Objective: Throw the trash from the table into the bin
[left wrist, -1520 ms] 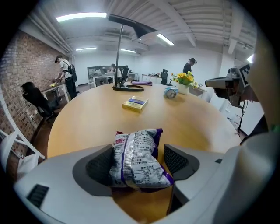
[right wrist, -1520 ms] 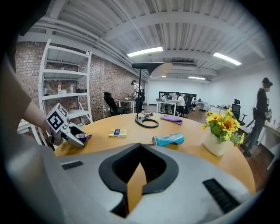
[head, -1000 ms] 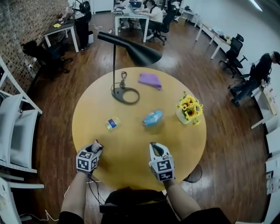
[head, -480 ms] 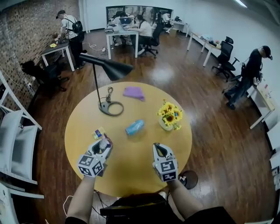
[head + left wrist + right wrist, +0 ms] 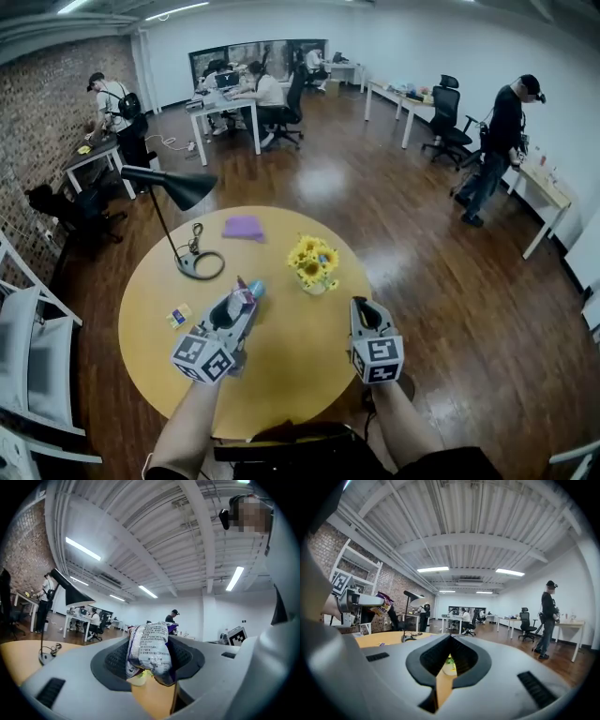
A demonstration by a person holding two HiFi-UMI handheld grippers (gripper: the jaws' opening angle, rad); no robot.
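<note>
My left gripper (image 5: 240,300) is raised over the round yellow table (image 5: 150,281) and shut on a crumpled silver and purple snack wrapper (image 5: 243,296). In the left gripper view the wrapper (image 5: 149,649) is pinched between the two dark pads and sticks up out of them. A blue crumpled packet (image 5: 256,287) lies on the table just beyond that gripper's tip. A small blue and yellow packet (image 5: 178,316) lies near the table's left edge. My right gripper (image 5: 362,307) hovers at the table's right side, shut and empty; its jaws (image 5: 449,660) meet with nothing between them. No bin can be made out.
A black desk lamp (image 5: 178,187) stands at the table's back left on a round base (image 5: 201,265). A purple cloth (image 5: 244,227) lies at the back, a pot of yellow flowers (image 5: 312,262) near the middle. White chairs (image 5: 28,347) stand left. People work at desks beyond.
Both grippers have risen and moved forward over the table, the left still carrying the wrapper. My view has tilted up, so more of the room shows.
</note>
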